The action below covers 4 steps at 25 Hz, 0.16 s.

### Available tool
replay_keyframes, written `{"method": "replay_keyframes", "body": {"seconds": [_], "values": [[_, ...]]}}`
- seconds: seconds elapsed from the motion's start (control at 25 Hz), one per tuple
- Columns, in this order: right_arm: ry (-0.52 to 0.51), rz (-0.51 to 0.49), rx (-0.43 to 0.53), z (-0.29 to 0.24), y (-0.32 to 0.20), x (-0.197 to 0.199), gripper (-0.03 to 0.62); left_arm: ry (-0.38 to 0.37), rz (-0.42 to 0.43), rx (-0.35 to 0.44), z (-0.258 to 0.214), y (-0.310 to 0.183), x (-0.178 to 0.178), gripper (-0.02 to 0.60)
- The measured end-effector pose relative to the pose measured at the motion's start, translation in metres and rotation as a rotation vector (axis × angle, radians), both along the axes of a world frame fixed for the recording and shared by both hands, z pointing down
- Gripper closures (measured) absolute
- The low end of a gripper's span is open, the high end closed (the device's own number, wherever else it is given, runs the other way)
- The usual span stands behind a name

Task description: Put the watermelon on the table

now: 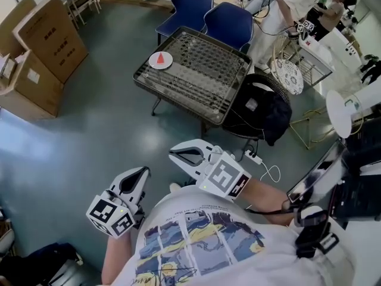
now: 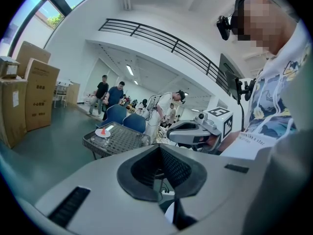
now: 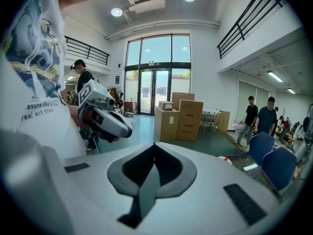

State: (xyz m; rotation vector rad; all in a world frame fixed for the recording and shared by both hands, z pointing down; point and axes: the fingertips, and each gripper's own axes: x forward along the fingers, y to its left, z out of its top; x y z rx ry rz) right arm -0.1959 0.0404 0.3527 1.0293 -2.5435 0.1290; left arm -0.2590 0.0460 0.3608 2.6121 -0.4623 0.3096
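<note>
Standing well apart from the mesh-topped surface [image 1: 196,79], the person is holding both tools close to the body, and neither is reaching toward that surface. The left tool [image 1: 141,173] is showing its jaws pressed together with nothing between them, and its own view is looking over the closed tips toward the surface. The right tool [image 1: 174,154] is also pressed together and carrying nothing. It is pointing off to one side of the surface rather than at it.

The watermelon [image 1: 161,58], a small red wedge, is sitting on a white plate [image 1: 168,64]. The plate is resting on the surface, at the left-hand corner as the head view shows it. No tool is touching the wedge or the plate. A black bag [image 1: 262,109] is sitting just beside the surface on its other side.

As for progress, the wedge is already being carried by the surface, though through the plate and not on the mesh itself. That is fitting two readings. If resting on the plate is counting as being on the surface, the goal is looking met, with both tools drawn back and empty. If the wedge is meant to lie directly on the mesh, then lifting it off the plate and setting it down is remaining. These pictures are not settling which.
</note>
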Motion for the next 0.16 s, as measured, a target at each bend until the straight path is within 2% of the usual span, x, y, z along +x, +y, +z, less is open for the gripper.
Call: {"method": "replay_keyframes", "body": {"seconds": [0.16], "values": [[-0.005, -0.009, 0.002, -0.0097, -0.0029, 0.0097, 0.582, -0.008, -0.007, 0.002, -0.0096, -0.0029, 0.0105, 0.572]]}}
